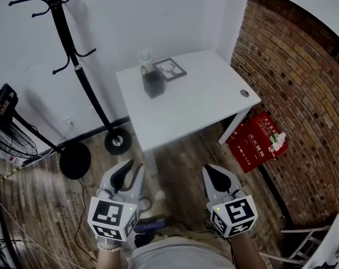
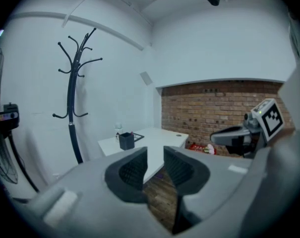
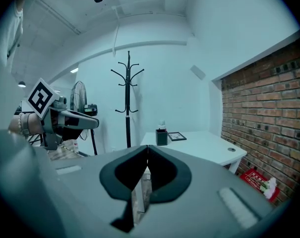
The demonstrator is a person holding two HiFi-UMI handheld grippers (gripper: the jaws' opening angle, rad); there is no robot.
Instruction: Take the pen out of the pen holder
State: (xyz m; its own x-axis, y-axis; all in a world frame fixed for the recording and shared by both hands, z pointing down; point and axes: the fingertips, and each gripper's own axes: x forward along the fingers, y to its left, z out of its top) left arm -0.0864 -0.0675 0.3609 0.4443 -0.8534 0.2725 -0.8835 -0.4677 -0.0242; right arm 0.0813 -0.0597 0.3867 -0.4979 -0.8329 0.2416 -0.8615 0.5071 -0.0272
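Note:
A dark square pen holder stands near the far left edge of the white table. It also shows small in the left gripper view and the right gripper view. A pen in it is too small to make out. Both grippers hang low over the wooden floor, well short of the table. My left gripper is open, with a gap between its pads and nothing in it. My right gripper is shut, tips touching, empty.
A framed picture and a white bottle stand behind the holder. A black coat stand and a fan are left of the table. A red box leans by the brick wall on the right.

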